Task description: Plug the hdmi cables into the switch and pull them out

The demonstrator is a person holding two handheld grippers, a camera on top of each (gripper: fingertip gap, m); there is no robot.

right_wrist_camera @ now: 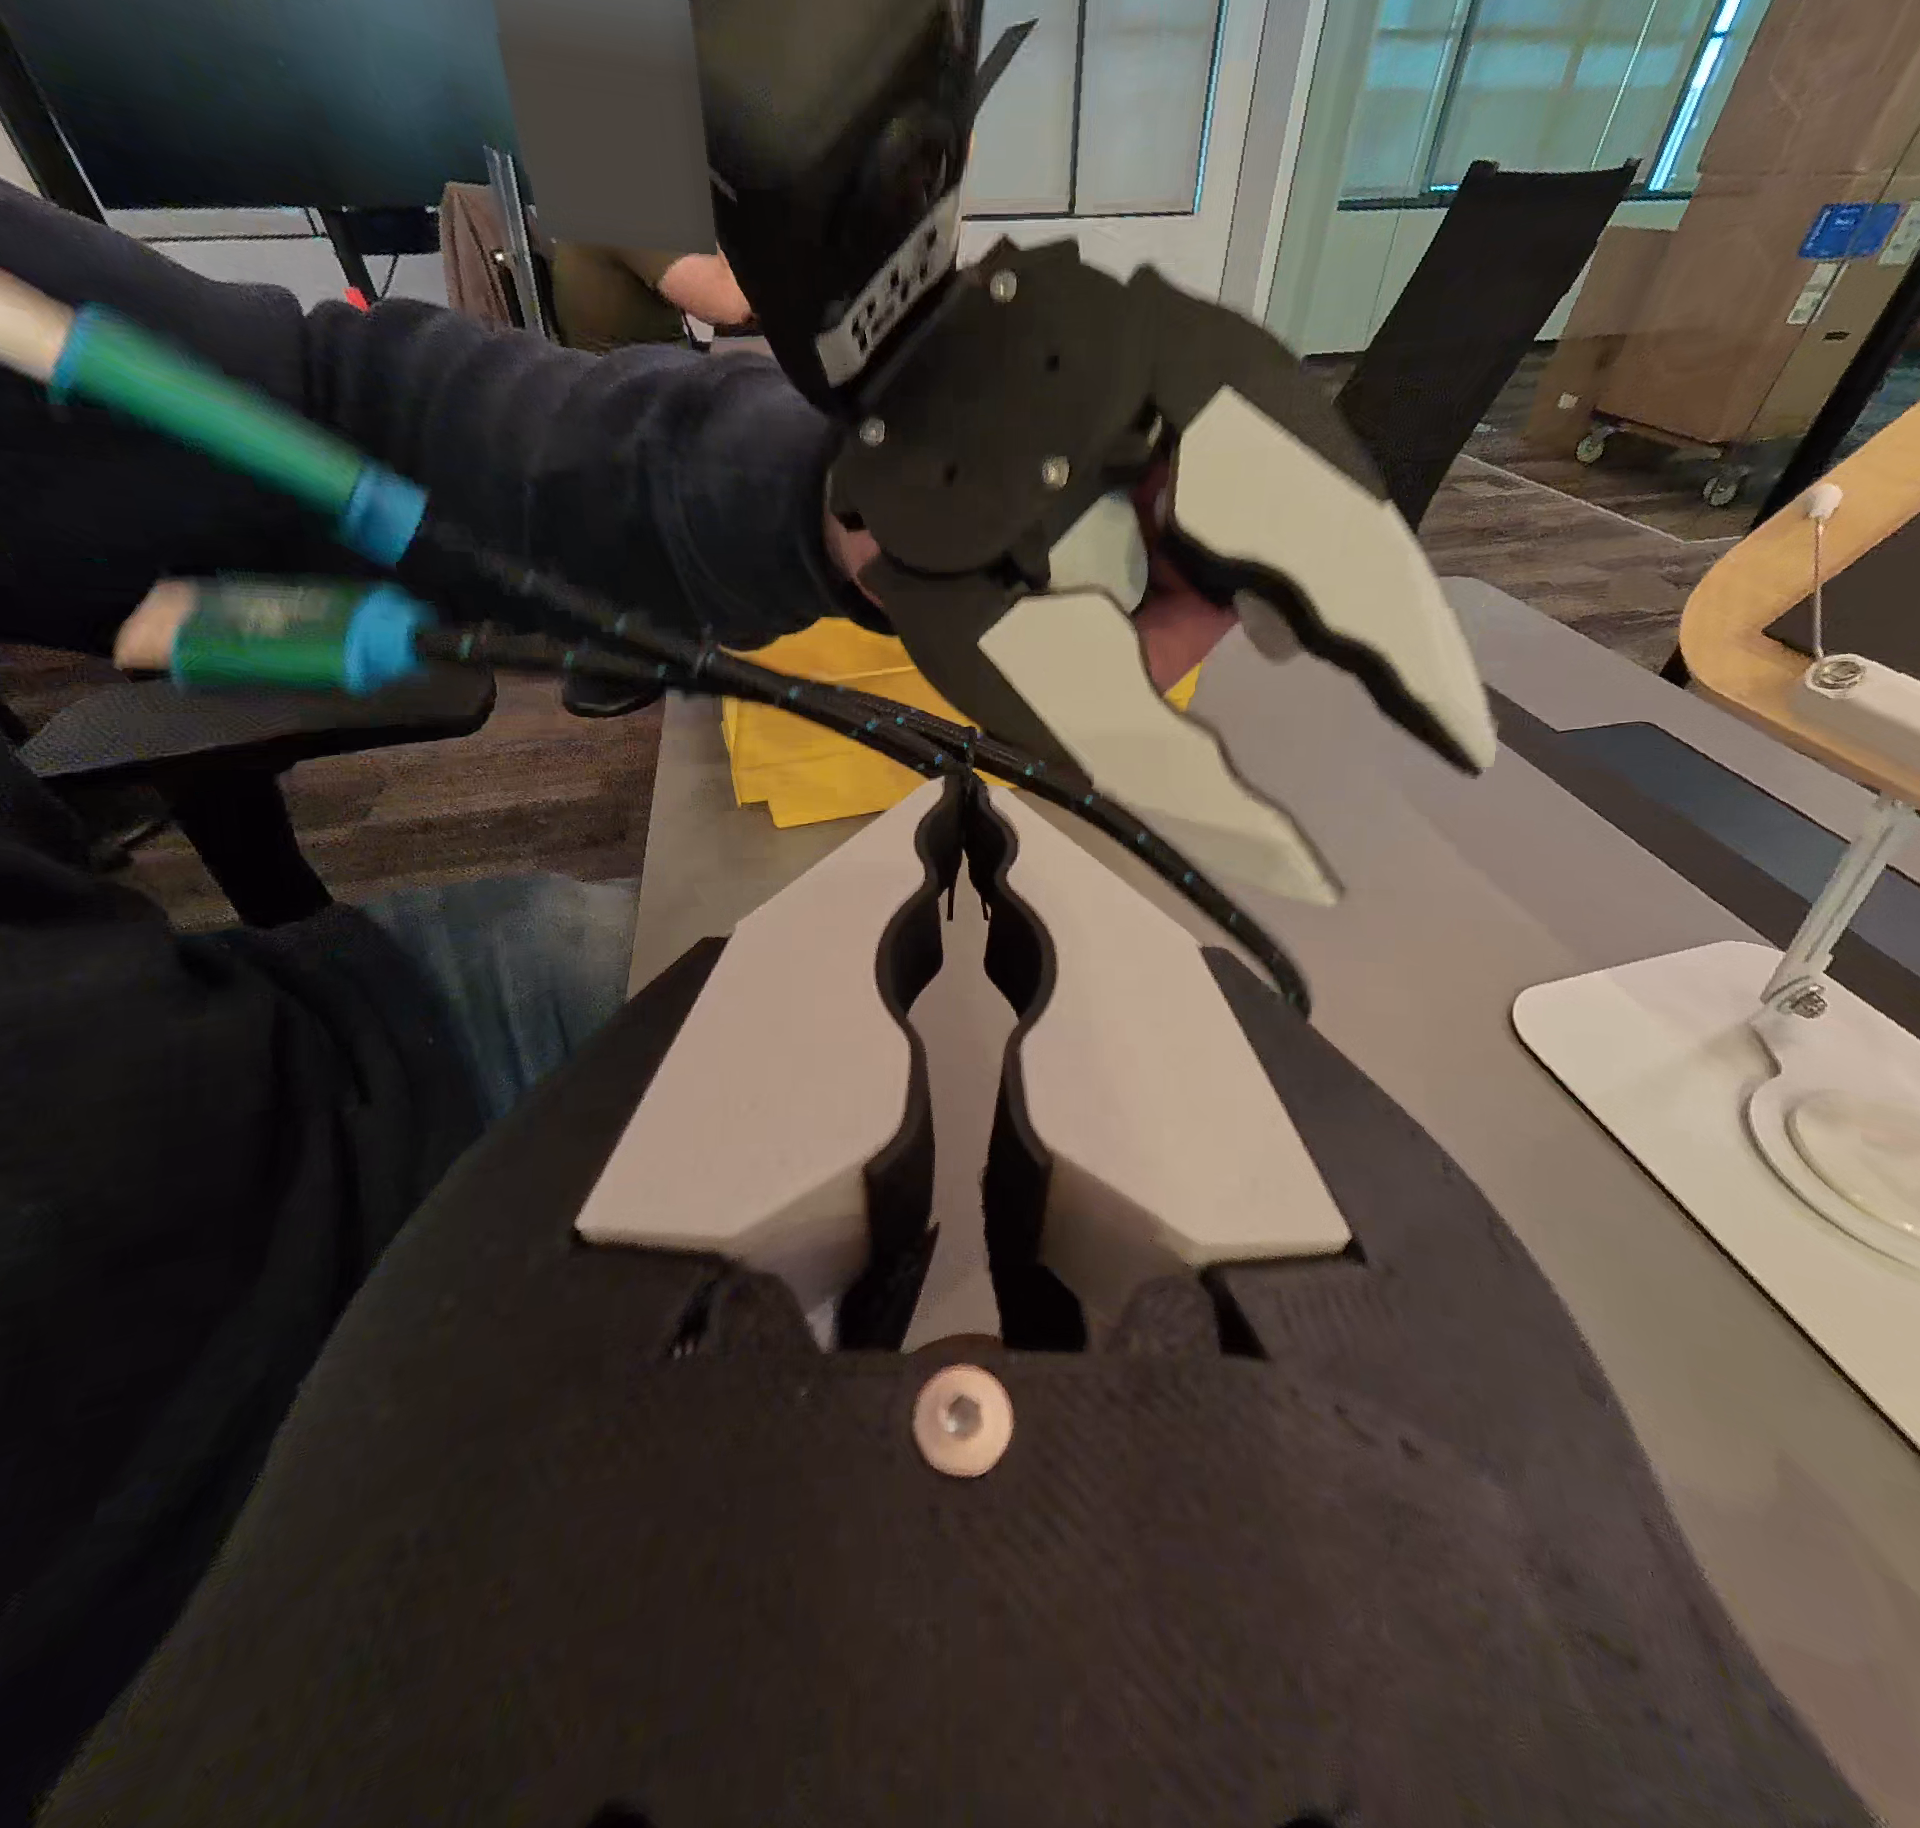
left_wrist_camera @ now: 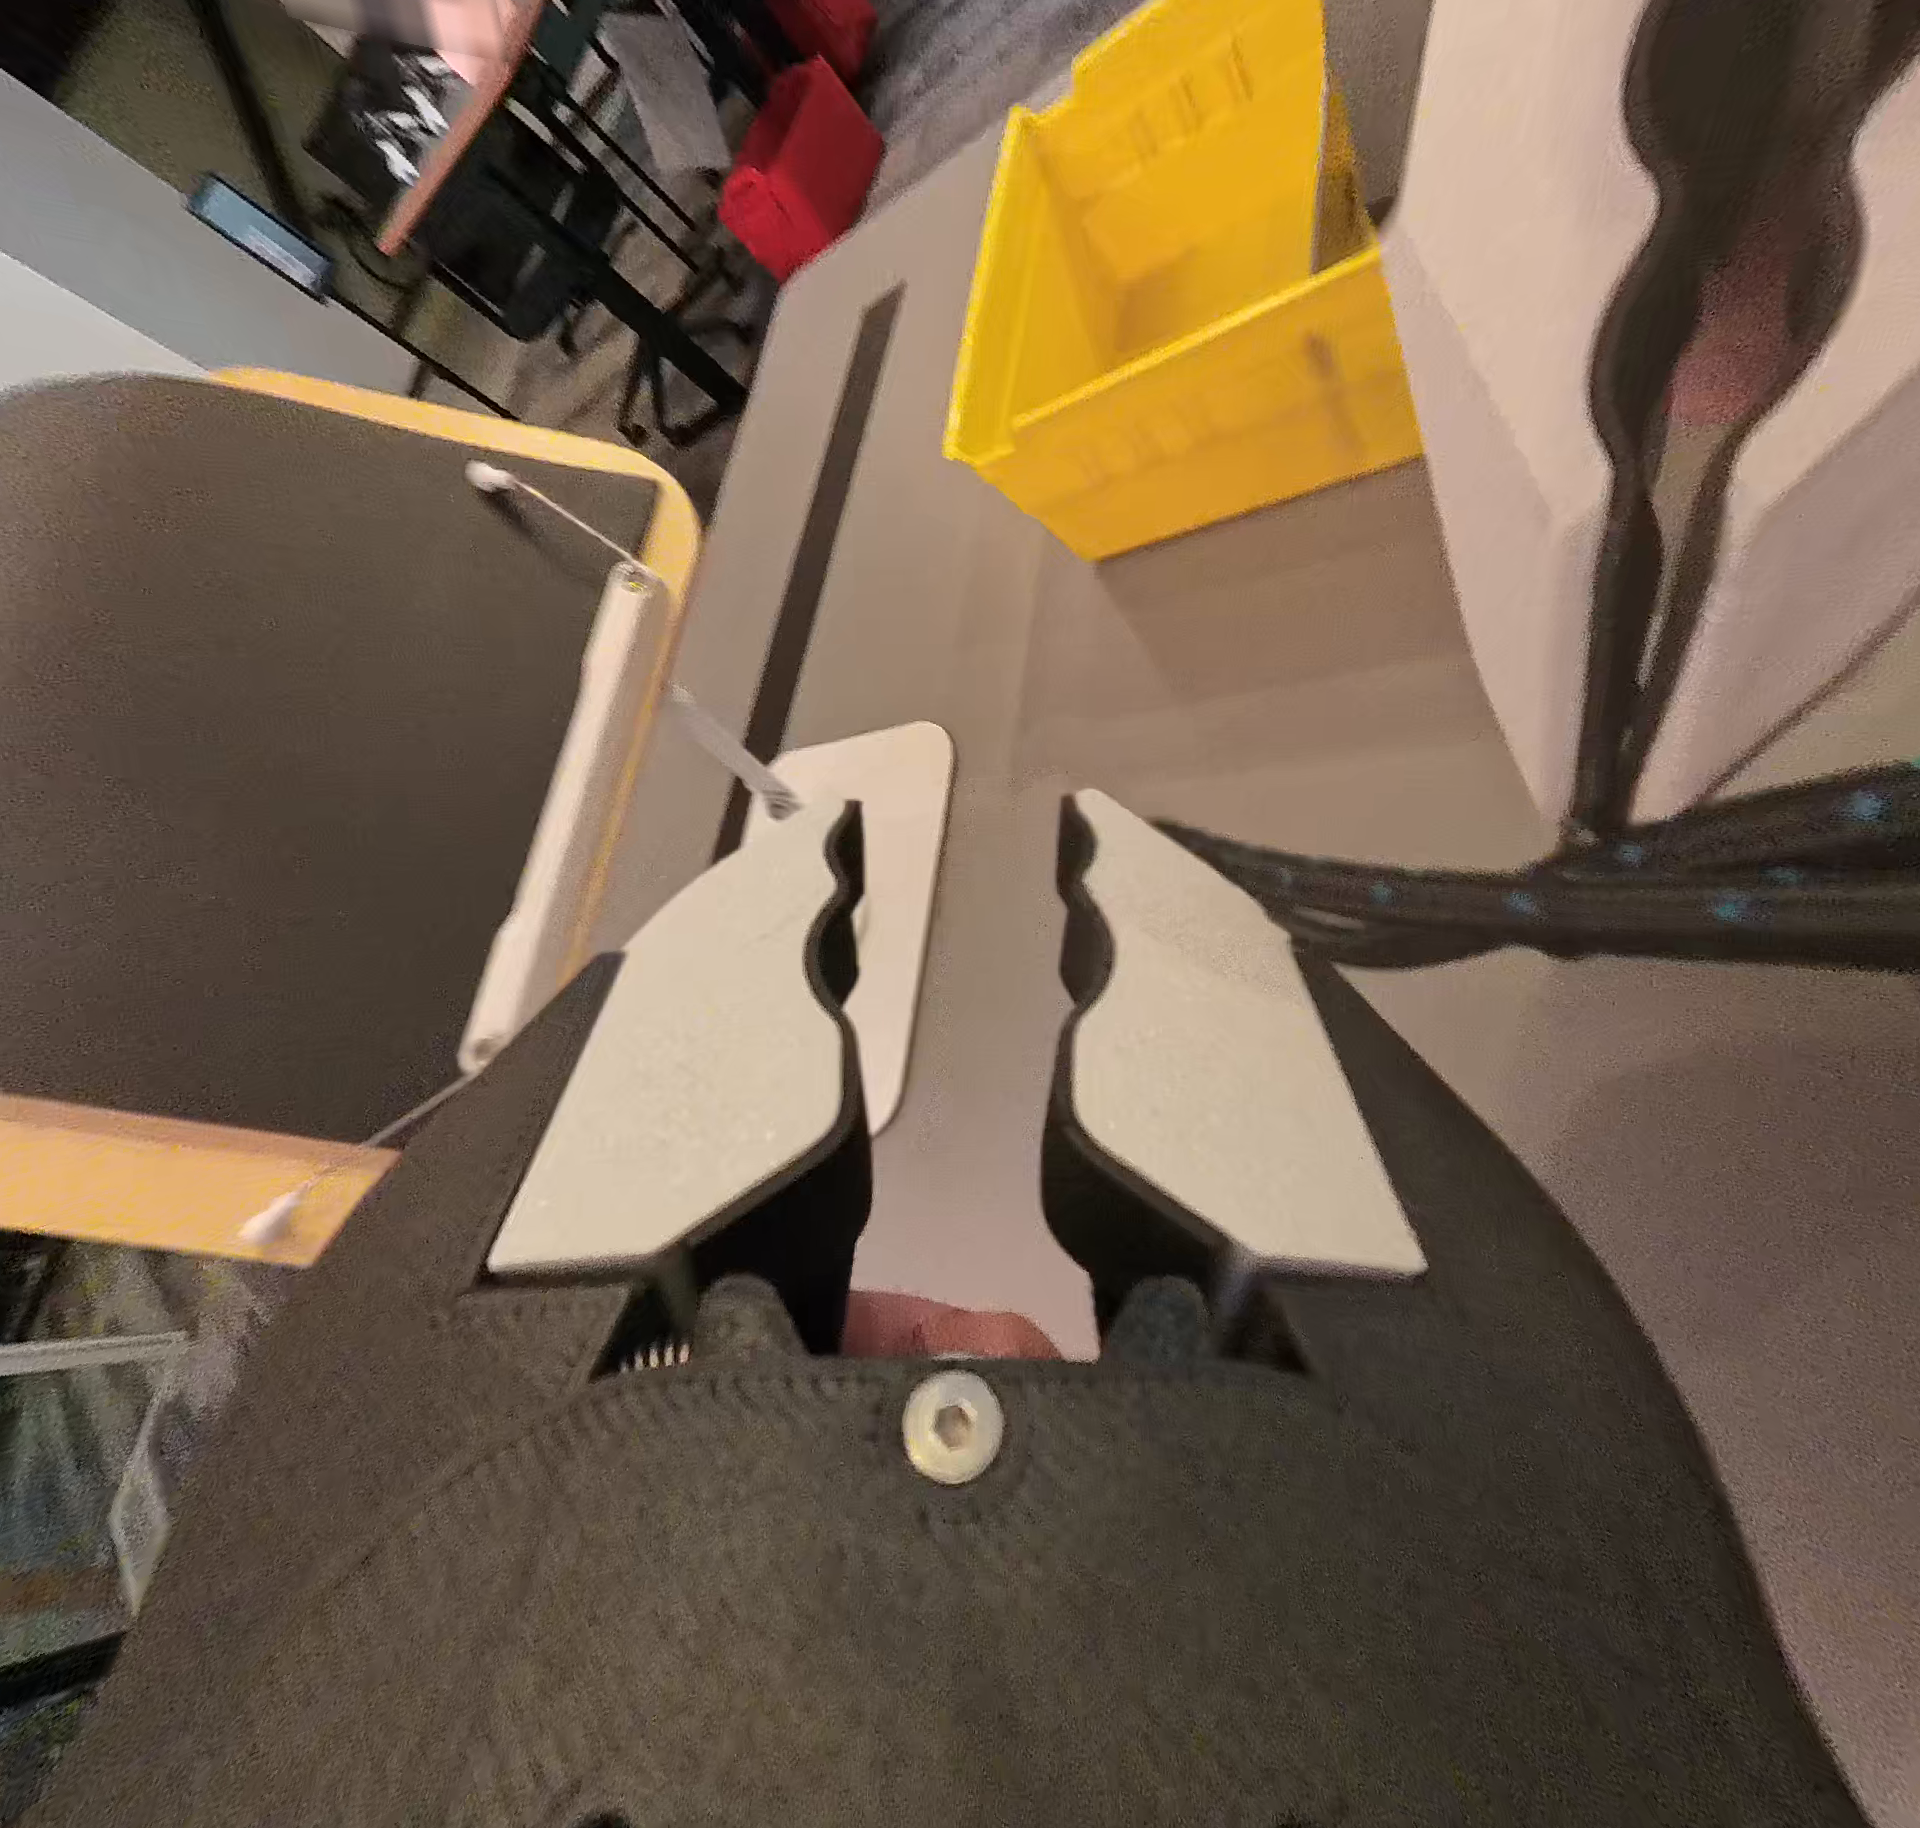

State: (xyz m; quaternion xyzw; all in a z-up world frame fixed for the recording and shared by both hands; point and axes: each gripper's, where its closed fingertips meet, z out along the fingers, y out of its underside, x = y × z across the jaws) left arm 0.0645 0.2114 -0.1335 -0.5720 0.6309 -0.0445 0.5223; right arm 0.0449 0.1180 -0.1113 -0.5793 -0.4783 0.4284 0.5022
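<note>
- The HDMI cables (right_wrist_camera: 727, 672), black braided with blue flecks, hang in the air as a bundle; two green plugs (right_wrist_camera: 281, 625) with blue collars dangle free at the left of the right wrist view, plugged into nothing.
- The right gripper (right_wrist_camera: 961, 791) holds that bundle up, its jaws pinched together at the tips on what looks like a thin tie around the cables.
- The left gripper (left_wrist_camera: 961, 843) is just beside the bundle with its jaws spread apart and nothing between them; in its own view the cables (left_wrist_camera: 1558, 895) run in from the right, touching neither finger.
- No switch shows in either view, so I cannot tell where it sits.
- I judge the task either barely started or at its close: the plugs are out, and the pictures do not say which.
- Round about: a grey table (right_wrist_camera: 1455, 999), a yellow bin (left_wrist_camera: 1195, 324), a white stand base (right_wrist_camera: 1662, 1103) and a wood-rimmed board (left_wrist_camera: 312, 739) at the table's far side.
</note>
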